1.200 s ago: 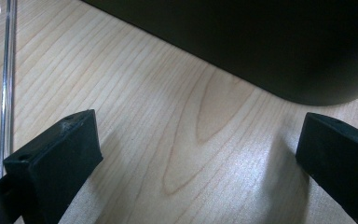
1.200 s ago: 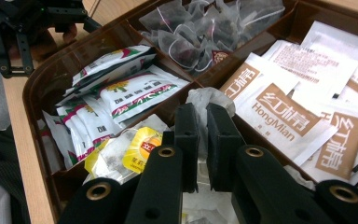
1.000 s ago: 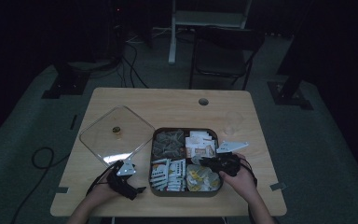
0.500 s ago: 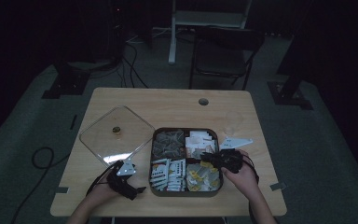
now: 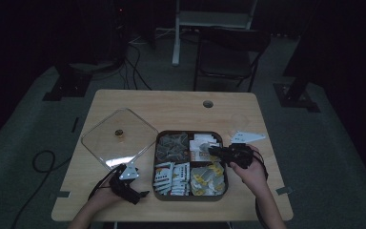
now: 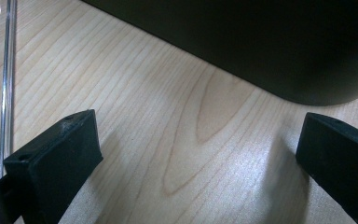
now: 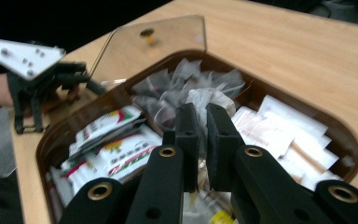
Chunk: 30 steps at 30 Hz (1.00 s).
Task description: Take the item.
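R gripper (image 7: 202,140): lifting off tray (image 5: 158,191) vs 1 s ago, jaws clenching a clear packet (image 7: 200,100).
L gripper (image 6: 191,154): idling near tray's left, jaws released.
Meaning: packet pick succeeding.

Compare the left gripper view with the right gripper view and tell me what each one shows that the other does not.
Left gripper view alone: the left gripper with its jaws wide apart over bare wood grain, facing the dark outer wall of the brown four-compartment tray.

Right gripper view alone: the right gripper with its jaws nearly together around a small clear packet, plus the tray's contents: clear sachets, white paper packets and colourful printed sachets.

Both: the light wooden table, the tray, and the clear square lid, seen by its edge in the left gripper view.
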Motion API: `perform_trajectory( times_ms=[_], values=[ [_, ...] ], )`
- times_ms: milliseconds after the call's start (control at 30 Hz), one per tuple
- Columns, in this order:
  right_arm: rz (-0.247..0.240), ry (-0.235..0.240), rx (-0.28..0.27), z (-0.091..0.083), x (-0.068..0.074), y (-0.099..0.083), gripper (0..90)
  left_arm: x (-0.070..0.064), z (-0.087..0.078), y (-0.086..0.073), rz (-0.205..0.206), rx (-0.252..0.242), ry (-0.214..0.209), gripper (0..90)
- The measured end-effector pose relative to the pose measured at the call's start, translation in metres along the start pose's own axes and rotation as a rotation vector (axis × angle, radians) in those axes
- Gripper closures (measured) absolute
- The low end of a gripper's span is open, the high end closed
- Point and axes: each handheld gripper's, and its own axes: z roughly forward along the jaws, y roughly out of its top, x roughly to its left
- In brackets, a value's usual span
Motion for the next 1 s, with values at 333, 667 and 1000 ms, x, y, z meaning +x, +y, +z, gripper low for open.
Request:
perform_trajectory(
  times_ms=[333, 667, 1000],
  values=[
    [0.004, -0.039, -0.04, -0.005, -0.016, 0.015, 84.9, 0.0, 0.0, 0.0, 0.004, 0.004, 0.0, 0.3],
    [0.036, -0.092, -0.075, -0.008, -0.035, 0.02, 84.9, 0.0, 0.0, 0.0, 0.004, 0.004, 0.0, 0.3],
    [0.077, -0.16, -0.111, -0.018, -0.064, 0.026, 84.9, 0.0, 0.0, 0.0, 0.004, 0.004, 0.0, 0.3]
  ],
)
